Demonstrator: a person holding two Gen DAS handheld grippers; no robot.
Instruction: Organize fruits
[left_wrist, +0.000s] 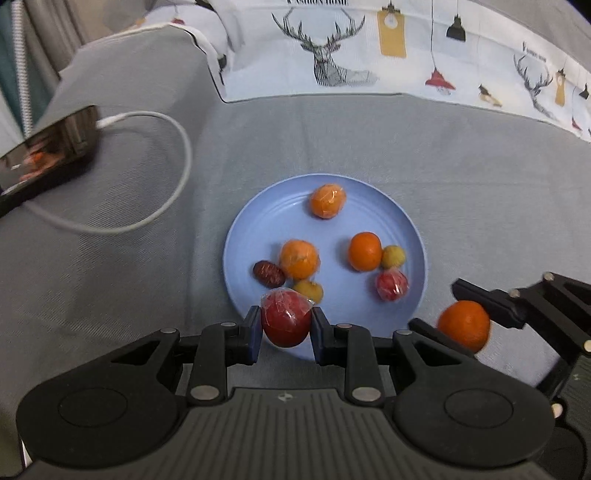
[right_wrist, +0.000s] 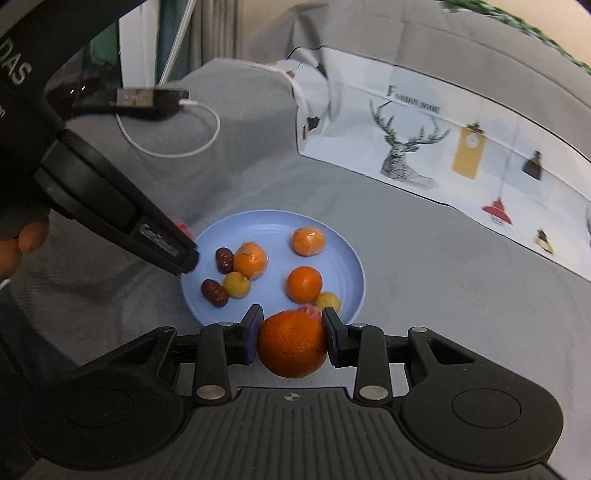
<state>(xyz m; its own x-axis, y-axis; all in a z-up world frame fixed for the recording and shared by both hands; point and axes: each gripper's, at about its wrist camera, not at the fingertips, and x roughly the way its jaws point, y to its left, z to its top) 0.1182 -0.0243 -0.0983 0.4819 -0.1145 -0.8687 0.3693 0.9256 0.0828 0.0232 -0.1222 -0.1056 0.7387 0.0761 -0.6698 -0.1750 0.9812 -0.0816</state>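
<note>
Most of the fruit already sat on the blue plate in the middle of the frame when I looked: two wrapped oranges, a bare orange, two small yellow fruits, a wrapped red one and the dark dates. By my reckoning the sorting was nearly finished, with only the two pieces I was carrying left to set down.

The wrapped red fruit was pinched between the blue pads of my left gripper, held over the plate's near rim at lower centre of the left view. The loose orange was clamped squarely between the fingers of my right gripper, at lower centre of the right view, just short of the plate's near edge.

Outward lay the grey sofa cover, a white cable looped at upper left, and the deer-print cloth along the top.
</note>
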